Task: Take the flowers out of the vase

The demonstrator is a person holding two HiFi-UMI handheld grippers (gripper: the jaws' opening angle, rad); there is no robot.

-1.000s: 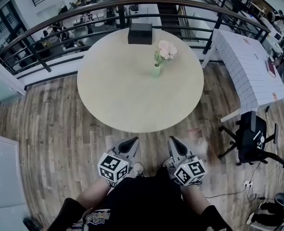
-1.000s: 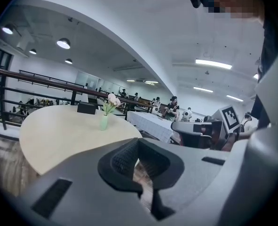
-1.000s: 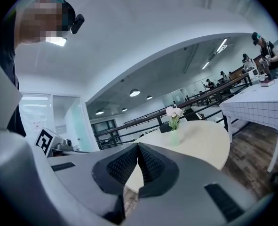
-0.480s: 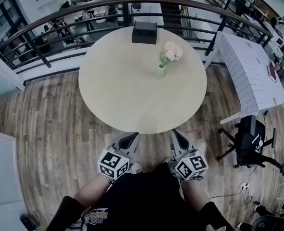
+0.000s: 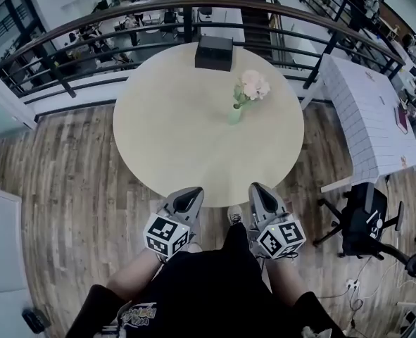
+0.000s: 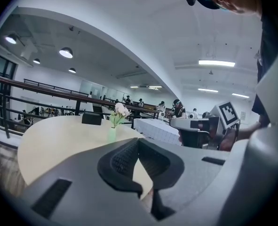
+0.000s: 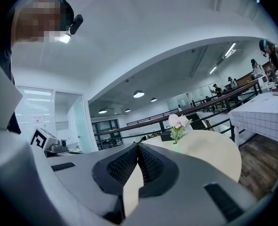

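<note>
The left claw [image 5: 187, 194] and right claw [image 5: 259, 191] are held shut and empty at the near edge of the tabletop [image 5: 172, 139], seemingly because the flowers [image 5: 253, 85], upright in the vase [image 5: 234, 113] far ahead, are not yet reached.

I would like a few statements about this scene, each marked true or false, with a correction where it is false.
1. The flowers stand in the vase on the round table. True.
2. The left gripper holds a flower. False: its jaws are shut on nothing.
3. A black box lies at the table's far edge. True.
4. The right gripper is open around the vase. False: it is shut, at the table's near edge, well apart from the vase.
</note>
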